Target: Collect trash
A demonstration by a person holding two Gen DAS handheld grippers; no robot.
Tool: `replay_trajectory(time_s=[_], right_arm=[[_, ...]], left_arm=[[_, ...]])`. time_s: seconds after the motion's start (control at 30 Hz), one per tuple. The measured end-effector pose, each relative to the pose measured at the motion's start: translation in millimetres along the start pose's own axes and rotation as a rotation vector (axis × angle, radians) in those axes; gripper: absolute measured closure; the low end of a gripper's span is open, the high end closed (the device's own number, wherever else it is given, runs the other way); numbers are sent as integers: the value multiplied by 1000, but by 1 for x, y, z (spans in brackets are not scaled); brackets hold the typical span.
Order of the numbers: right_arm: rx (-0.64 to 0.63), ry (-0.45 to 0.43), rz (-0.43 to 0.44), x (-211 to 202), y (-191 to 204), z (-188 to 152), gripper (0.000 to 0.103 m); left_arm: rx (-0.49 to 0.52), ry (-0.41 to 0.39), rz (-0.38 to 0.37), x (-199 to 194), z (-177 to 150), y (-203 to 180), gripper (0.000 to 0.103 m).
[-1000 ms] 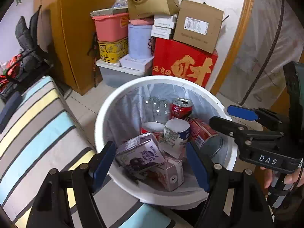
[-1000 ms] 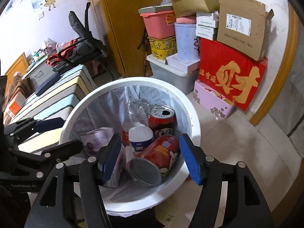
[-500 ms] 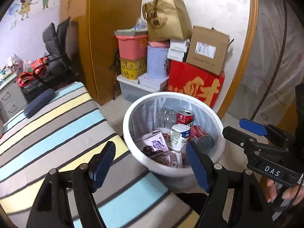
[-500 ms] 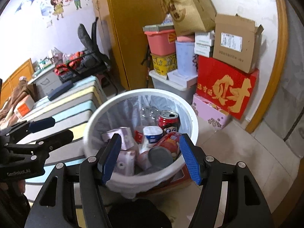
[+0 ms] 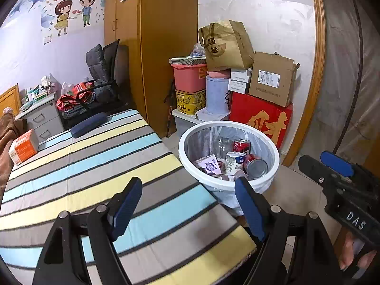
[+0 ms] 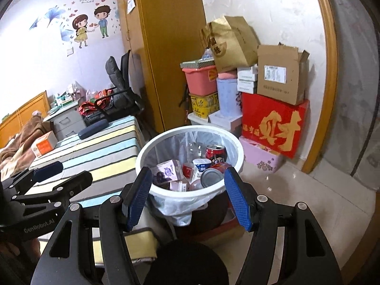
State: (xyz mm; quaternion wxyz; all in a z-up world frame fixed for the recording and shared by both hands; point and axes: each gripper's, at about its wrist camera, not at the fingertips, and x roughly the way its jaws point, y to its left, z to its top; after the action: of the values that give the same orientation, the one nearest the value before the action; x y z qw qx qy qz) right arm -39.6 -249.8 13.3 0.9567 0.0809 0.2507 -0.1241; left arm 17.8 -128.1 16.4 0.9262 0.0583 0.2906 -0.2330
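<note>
White trash bin [image 5: 228, 185], full of cans and cartons, sits ahead on the floor beside the striped table [image 5: 78, 166]; my right gripper [image 6: 187, 199], spread and empty, is nearer it than my left gripper [image 5: 187, 206], empty and opening.

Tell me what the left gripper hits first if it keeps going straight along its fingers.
Most likely the striped tabletop: the left gripper, empty with jaws opening, points down over its near edge. The white trash bin sits just right of that line, though depth is hard to judge.
</note>
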Motion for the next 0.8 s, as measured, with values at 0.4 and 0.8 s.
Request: replay_trajectory(time_s=[0.4,0.8], right_arm=[[14,-22,-9,-8,10,-10,38],[14,-13,-28,-12,18,-19,38]], left_arm=[[-31,-64,37,-21,-19,-2,21],[-52,-56,76,-20,-25,2,21]])
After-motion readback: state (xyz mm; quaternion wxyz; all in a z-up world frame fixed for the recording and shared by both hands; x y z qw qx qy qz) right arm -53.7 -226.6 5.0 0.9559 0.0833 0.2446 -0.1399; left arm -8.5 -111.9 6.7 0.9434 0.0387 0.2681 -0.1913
